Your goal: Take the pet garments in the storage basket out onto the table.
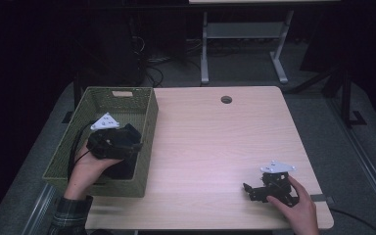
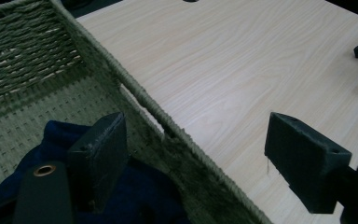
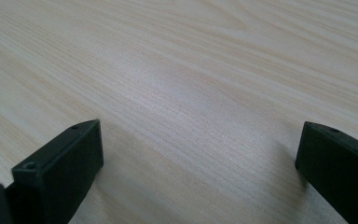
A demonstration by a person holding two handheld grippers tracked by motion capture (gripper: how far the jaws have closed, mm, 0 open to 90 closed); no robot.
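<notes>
1. The room is dark, and a light wooden table (image 1: 215,147) stands in the middle of it. There is a small round hole (image 1: 226,100) near the far edge of the table.

2. A green woven basket (image 1: 147,122) sits on the left side of the table. A dark blue cloth (image 2: 51,140) lies inside it, toward the near end.

3. The left gripper (image 1: 122,147) is over the basket, held by the left hand (image 1: 90,169). In the left gripper view its jaws are wide apart. One jaw is down in the basket, right at the cloth. The other jaw is out over the bare table, so the basket's right wall (image 2: 168,126) runs between them. It holds nothing.

4. The right gripper (image 1: 252,191) is at the near right part of the table, with the right hand (image 1: 298,208) on it. Its jaws are wide apart too, low over bare wood, and nothing is between them.

5. I think the job in hand is the cloth and the basket. It could be going in or coming out, and I cannot tell which. The cloth is all inside the basket now.

6. If the cloth is to be picked up, the left gripper needs to move left so both jaws are inside the basket. Then it should go down on a bump of the cloth and close. The wall should not get pinched.

7. The right gripper is far from the basket. It looks like it is just waiting.
</notes>
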